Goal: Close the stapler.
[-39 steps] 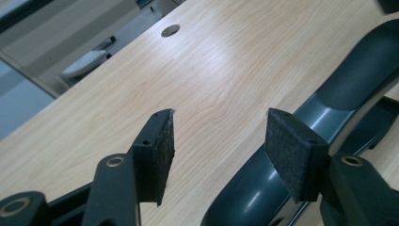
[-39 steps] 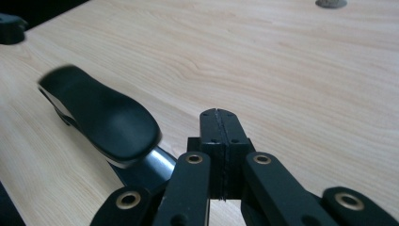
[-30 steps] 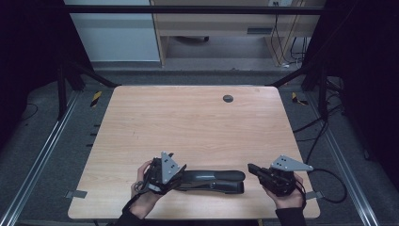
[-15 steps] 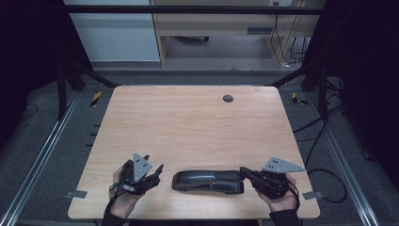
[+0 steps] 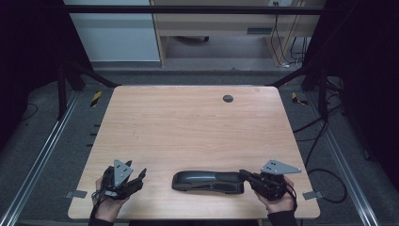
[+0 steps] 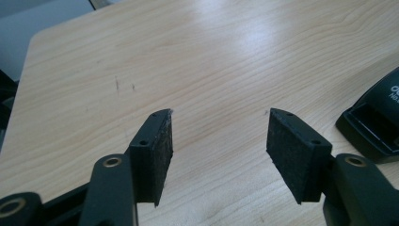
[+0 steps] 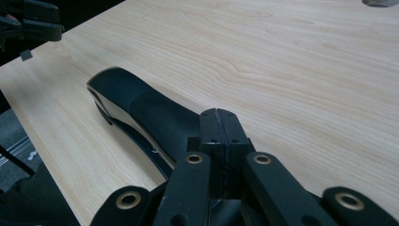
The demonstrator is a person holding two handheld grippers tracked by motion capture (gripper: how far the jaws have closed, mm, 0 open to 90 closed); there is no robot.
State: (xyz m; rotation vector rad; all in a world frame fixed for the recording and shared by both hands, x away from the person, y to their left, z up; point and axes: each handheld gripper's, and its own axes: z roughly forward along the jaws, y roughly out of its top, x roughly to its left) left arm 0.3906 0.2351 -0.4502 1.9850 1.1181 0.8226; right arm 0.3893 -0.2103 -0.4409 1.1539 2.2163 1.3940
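A black stapler (image 5: 207, 181) lies flat near the table's front edge, long side running left to right. My left gripper (image 5: 139, 178) sits on the table to its left, a short gap away, open with nothing between the pads (image 6: 219, 136). The stapler's end (image 6: 376, 122) shows at the right of the left gripper view. My right gripper (image 5: 244, 174) is at the stapler's right end, its jaws pressed together (image 7: 219, 117) just over the stapler's rear (image 7: 141, 108). Nothing shows between its pads.
The light wooden table (image 5: 188, 122) has a small dark round grommet (image 5: 228, 98) near its far edge. Metal rails and cables run along the floor on both sides. The left gripper (image 7: 33, 23) shows far off at the top left of the right gripper view.
My left gripper has left the stapler's left end and drawn away to the left. The stapler and my right gripper stay about where they were.
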